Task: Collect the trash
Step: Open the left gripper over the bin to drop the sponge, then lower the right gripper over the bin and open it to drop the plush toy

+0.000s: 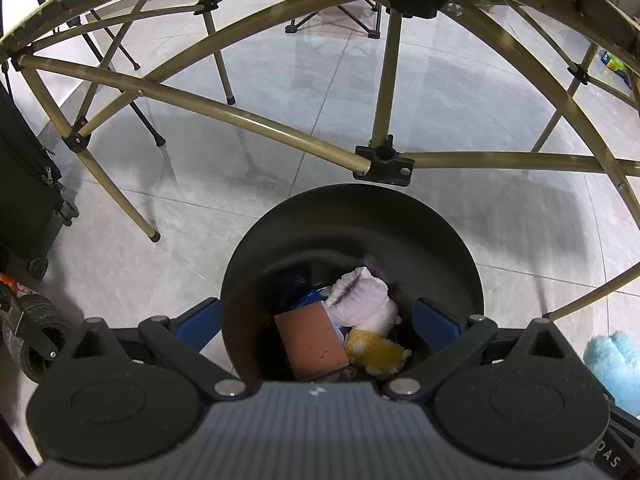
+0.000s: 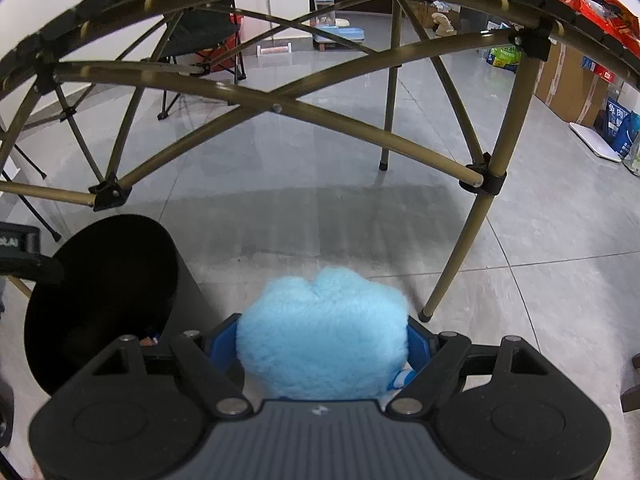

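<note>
Left wrist: left gripper (image 1: pixel 318 322) fingers spread, angled down over bin (image 1: pixel 352 216)

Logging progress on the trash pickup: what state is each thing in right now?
left gripper: open, empty, over the bin
right gripper: shut on the blue fluffy toy
black bin: upright, open-topped, partly filled
brown block: lying in the bin
yellow plush: lying in the bin

Black bin (image 1: pixel 352 216) stands on grey tiled floor (image 1: pixel 280 92).
</note>
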`<state>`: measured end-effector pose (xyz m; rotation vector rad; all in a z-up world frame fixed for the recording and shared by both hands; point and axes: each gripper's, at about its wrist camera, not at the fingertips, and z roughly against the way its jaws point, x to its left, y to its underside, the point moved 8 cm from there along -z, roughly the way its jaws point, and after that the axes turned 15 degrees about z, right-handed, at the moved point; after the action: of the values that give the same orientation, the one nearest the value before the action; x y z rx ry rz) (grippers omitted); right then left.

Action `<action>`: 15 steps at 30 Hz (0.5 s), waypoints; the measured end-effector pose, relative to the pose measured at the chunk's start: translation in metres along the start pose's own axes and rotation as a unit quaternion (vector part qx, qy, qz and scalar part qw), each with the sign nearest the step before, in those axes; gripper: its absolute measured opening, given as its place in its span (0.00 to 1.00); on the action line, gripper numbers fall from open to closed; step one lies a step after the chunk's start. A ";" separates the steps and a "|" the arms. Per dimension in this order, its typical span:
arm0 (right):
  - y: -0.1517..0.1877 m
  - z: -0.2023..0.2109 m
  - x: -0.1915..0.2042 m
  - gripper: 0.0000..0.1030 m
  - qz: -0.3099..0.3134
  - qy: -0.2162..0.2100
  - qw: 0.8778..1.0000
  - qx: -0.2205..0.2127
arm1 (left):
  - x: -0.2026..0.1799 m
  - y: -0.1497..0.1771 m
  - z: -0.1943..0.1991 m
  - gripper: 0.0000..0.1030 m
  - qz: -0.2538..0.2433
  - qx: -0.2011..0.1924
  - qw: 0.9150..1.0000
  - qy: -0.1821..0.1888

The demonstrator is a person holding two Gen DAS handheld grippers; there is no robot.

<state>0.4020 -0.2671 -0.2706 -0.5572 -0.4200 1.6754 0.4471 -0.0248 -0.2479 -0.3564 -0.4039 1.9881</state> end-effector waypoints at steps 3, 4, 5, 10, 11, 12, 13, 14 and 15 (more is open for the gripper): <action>0.003 -0.004 0.000 0.78 0.000 0.005 1.000 0.014 | 0.004 -0.001 0.003 1.00 0.001 -0.003 1.000 0.000; 0.004 -0.005 0.001 0.78 -0.001 0.006 1.000 0.017 | 0.005 -0.001 0.004 1.00 0.002 -0.004 1.000 0.000; 0.005 -0.006 0.001 0.78 -0.002 0.007 1.000 0.020 | 0.006 -0.001 0.004 1.00 0.003 -0.004 1.000 0.000; 0.005 -0.007 0.006 0.78 0.002 0.007 1.000 0.023 | 0.013 -0.003 0.008 1.00 0.005 -0.006 1.000 0.001; 0.004 -0.007 0.008 0.78 0.004 0.006 1.000 0.023 | 0.015 -0.003 0.009 1.00 0.005 -0.007 1.000 0.002; 0.004 -0.007 0.010 0.78 0.006 0.005 1.000 0.022 | 0.017 -0.003 0.010 1.00 0.006 -0.007 1.000 0.002; 0.003 -0.007 0.012 0.78 0.007 0.004 1.000 0.022 | 0.018 -0.004 0.011 1.00 0.006 -0.008 1.000 0.003; 0.002 -0.006 0.015 0.78 0.009 0.002 1.000 0.021 | 0.020 -0.004 0.012 1.00 0.007 -0.009 1.000 0.004; 0.001 -0.006 0.017 0.78 0.011 0.001 1.000 0.020 | 0.022 -0.005 0.013 1.00 0.008 -0.009 1.000 0.004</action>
<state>0.4024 -0.2507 -0.2783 -0.5356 -0.3799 1.7000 0.4361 -0.0047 -0.2358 -0.3808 -0.4156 1.9984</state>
